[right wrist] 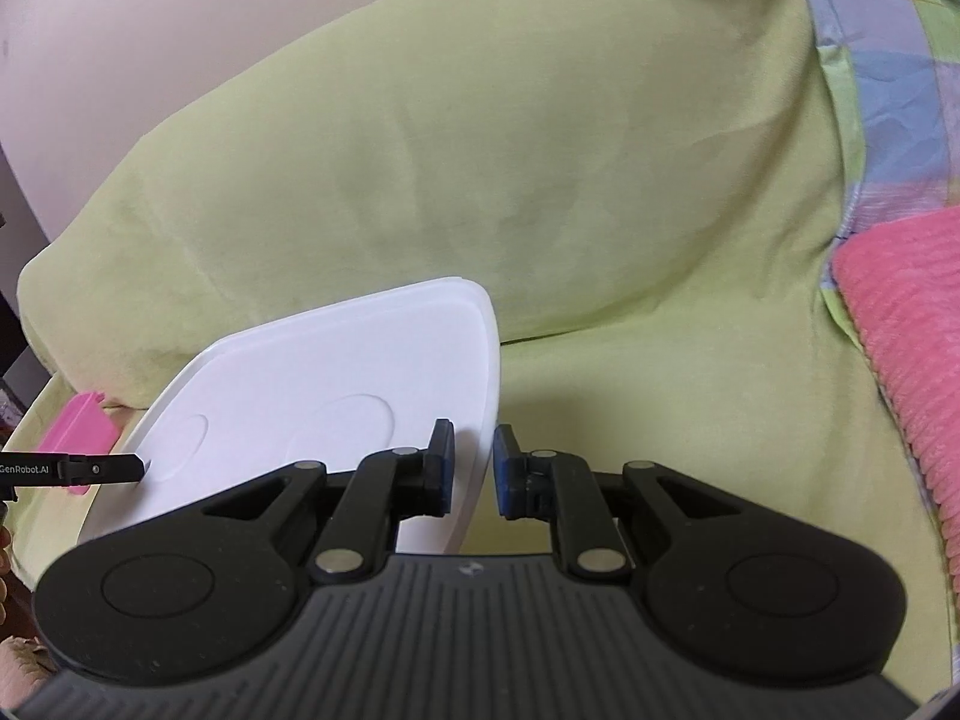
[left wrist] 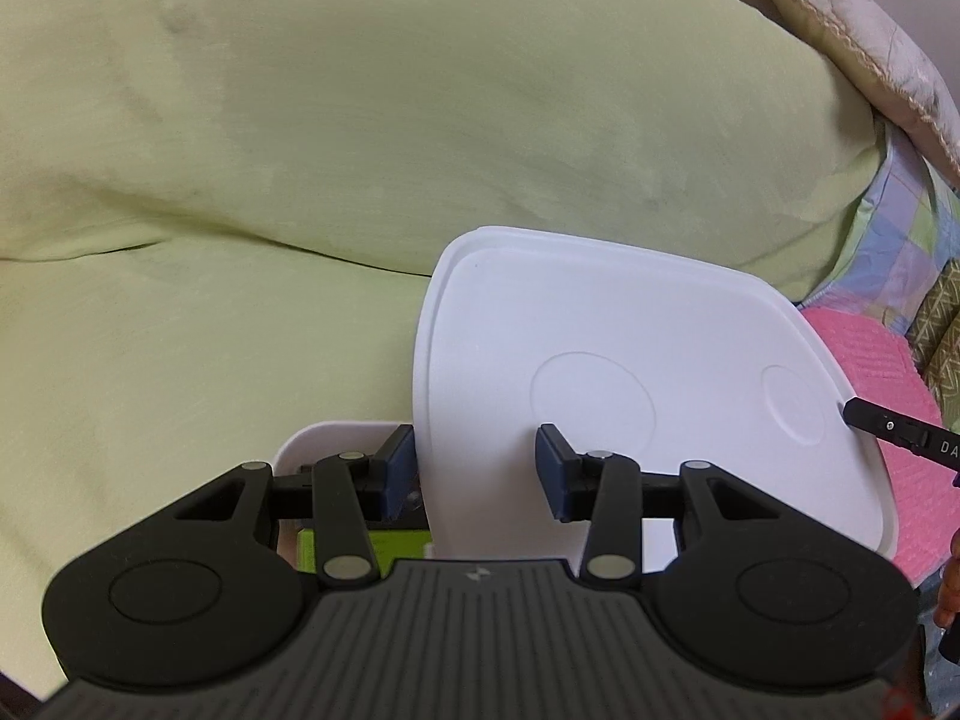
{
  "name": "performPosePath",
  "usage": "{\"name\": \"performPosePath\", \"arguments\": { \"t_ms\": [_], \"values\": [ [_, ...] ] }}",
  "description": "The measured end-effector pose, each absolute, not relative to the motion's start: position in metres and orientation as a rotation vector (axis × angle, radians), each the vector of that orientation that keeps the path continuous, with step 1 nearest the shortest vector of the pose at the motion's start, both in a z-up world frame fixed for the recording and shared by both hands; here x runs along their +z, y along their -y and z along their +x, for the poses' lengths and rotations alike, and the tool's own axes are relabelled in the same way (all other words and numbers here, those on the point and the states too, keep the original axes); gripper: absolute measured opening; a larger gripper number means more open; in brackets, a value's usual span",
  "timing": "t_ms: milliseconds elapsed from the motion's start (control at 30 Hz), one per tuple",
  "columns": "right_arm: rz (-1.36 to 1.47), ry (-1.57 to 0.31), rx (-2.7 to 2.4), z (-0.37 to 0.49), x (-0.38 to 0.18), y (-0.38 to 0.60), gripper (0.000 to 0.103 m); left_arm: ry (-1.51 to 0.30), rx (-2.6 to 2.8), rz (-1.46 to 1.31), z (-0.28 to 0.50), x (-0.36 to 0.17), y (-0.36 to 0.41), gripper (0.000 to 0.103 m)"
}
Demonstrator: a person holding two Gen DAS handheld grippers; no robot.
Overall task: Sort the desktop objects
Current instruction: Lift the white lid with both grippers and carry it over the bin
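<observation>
Between the fingers of the left hand-held gripper [left wrist: 477, 471] sits the near-left edge of a white lid [left wrist: 630, 360], the jaws spread wide and not clamping it. Under that edge a white box [left wrist: 312, 438] shows a green item [left wrist: 396, 543] inside. Further right, the right hand-held gripper [right wrist: 474, 468] straddles the lid's opposite edge with a narrow gap, apparently pinching it, though contact is hard to confirm. The likely risk is that the lid, smooth rigid plastic with rounded corners and shallow moulded circles, slips or tips off the box if held on one side only. The box rests on soft, wrinkled green bedding [left wrist: 300, 150], which could let it rock. A ribbed pink cushion [right wrist: 900, 330] lies far right.
</observation>
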State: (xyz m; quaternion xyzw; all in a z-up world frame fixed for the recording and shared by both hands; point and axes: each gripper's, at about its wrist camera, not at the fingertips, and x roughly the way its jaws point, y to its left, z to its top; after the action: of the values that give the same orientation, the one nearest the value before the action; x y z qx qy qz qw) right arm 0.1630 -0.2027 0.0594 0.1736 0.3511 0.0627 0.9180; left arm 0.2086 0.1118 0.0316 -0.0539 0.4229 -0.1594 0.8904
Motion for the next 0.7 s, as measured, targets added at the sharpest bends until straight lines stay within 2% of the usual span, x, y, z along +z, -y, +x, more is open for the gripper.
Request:
{"name": "performPosePath", "arguments": {
  "t_ms": [700],
  "values": [
    [0.324,-0.764,0.232,0.141,0.053,0.133,0.014,-0.850,-0.220,-0.184,0.150,0.026,-0.195,0.047]
  ]
}}
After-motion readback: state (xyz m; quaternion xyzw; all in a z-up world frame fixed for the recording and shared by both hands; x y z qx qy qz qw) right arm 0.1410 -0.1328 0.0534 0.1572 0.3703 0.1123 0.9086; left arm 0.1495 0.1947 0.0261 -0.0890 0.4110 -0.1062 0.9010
